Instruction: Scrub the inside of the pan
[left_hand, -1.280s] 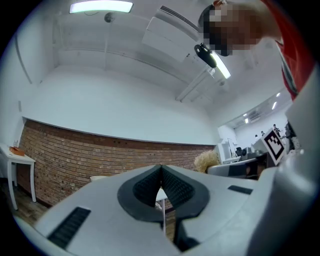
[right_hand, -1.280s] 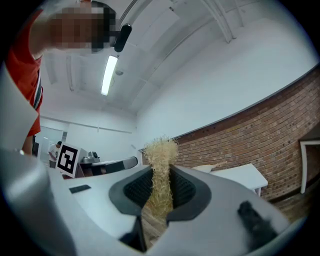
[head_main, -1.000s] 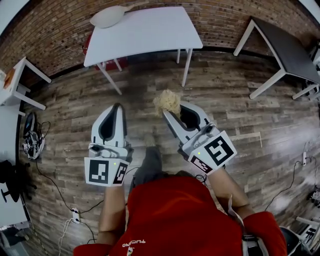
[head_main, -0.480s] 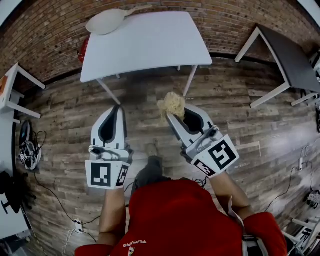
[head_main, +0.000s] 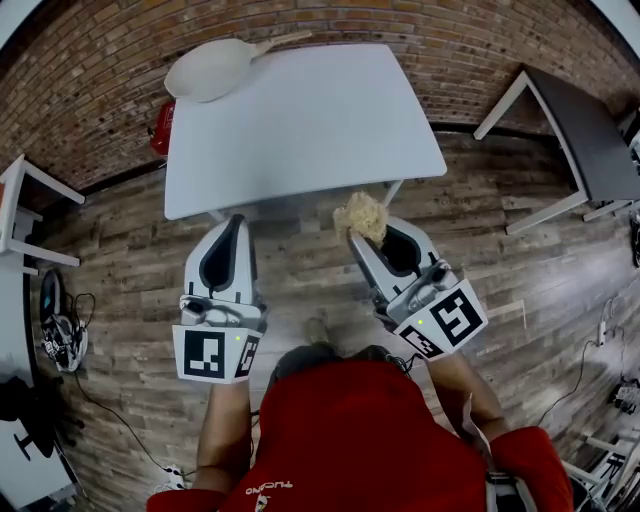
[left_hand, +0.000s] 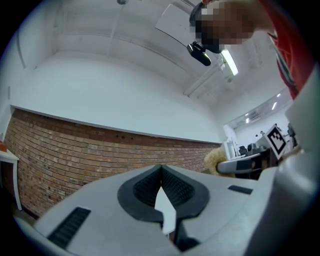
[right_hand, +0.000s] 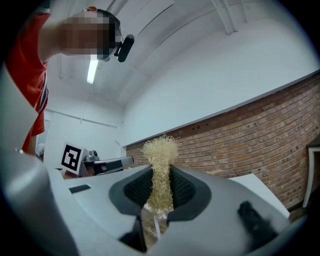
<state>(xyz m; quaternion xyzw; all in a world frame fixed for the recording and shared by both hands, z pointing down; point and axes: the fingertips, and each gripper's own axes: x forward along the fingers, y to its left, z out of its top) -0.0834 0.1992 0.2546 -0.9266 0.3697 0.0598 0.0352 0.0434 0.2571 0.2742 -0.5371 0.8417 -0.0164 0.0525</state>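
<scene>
A pale cream pan (head_main: 207, 68) with a wooden handle lies on the far left corner of the white table (head_main: 300, 120). My right gripper (head_main: 357, 232) is shut on a straw-coloured scrubber (head_main: 361, 215), held over the floor at the table's near edge. In the right gripper view the scrubber (right_hand: 159, 165) sticks up from between the jaws. My left gripper (head_main: 236, 222) is shut with nothing in it, level with the right one and near the table's front left. The left gripper view shows its jaws (left_hand: 161, 171) pressed together against the brick wall.
A red object (head_main: 162, 126) stands on the floor behind the table's left end. A dark table (head_main: 570, 125) stands at the right, white furniture (head_main: 25, 215) at the left. Cables and gear (head_main: 52, 320) lie on the wooden floor at left.
The table and pan have come nearer in the head view as I moved forward. Both grippers keep their pose; the scrubber stays held.
</scene>
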